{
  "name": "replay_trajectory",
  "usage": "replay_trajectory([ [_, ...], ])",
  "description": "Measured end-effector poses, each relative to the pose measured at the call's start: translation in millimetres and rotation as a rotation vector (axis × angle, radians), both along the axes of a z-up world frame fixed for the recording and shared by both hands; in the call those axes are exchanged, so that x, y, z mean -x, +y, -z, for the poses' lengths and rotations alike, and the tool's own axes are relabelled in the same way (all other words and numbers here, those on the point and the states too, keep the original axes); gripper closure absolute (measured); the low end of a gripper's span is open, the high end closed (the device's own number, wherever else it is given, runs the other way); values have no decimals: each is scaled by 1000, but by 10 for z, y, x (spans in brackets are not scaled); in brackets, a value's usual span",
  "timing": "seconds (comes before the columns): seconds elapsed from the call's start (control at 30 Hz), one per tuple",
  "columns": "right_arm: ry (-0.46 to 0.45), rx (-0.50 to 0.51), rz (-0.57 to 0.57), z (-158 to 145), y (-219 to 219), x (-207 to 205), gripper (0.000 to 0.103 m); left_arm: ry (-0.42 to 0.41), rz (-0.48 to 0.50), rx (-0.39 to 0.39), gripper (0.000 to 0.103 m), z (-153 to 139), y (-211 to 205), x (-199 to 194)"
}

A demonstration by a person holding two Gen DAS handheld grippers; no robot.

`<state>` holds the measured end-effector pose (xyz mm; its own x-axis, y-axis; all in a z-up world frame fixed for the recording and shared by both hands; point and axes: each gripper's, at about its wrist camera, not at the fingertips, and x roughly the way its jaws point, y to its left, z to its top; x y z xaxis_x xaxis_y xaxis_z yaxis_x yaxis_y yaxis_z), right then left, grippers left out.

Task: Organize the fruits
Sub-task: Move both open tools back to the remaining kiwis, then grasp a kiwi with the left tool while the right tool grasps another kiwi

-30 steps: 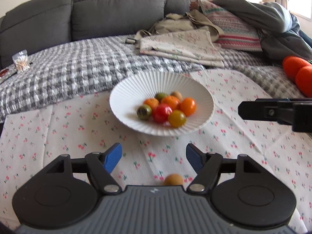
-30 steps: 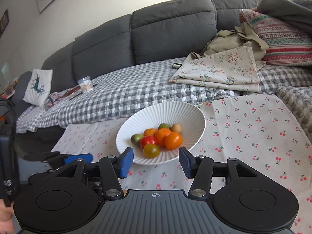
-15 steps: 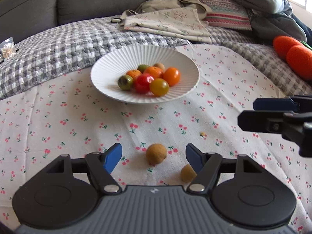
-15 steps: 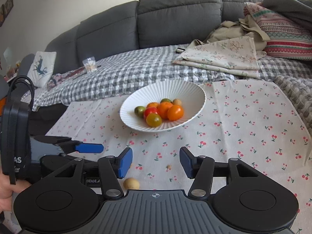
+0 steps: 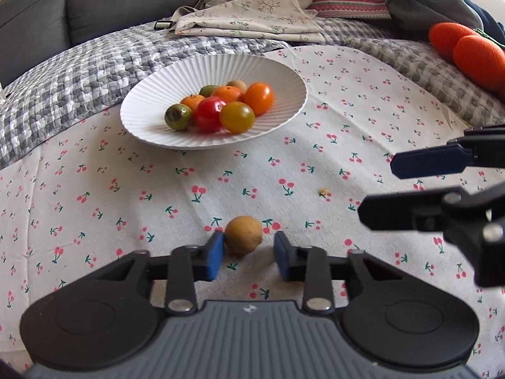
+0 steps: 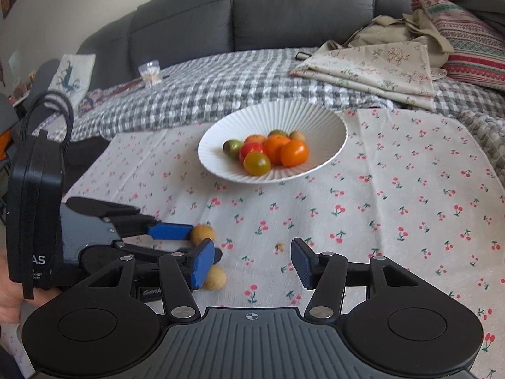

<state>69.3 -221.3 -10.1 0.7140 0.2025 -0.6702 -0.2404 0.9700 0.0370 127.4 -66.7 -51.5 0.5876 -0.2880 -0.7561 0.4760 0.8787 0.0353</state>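
A small brown fruit (image 5: 243,235) lies on the cherry-print cloth (image 5: 315,145), between the spread blue pads of the left hand-held gripper (image 5: 248,255); one pad touches it, the other stands apart. To grasp well, centre the fruit and close gently so it does not roll. A second brown fruit (image 6: 215,278) lies just beside. The right hand-held gripper (image 6: 249,263) hovers spread, holding nothing. The white ribbed plate (image 5: 151,107) of tomatoes (image 5: 221,107) sits farther off.

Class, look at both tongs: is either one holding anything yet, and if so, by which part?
Nothing is held. The left tongs stand open around the tan fruit on the cloth; the right tongs are open and empty.
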Motion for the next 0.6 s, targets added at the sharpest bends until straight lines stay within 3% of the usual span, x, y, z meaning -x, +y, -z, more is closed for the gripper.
replay_trajectory([
  [0.6,65,46,-135,288,344,-67,50,15,-171,75,79,-197,372,-128],
])
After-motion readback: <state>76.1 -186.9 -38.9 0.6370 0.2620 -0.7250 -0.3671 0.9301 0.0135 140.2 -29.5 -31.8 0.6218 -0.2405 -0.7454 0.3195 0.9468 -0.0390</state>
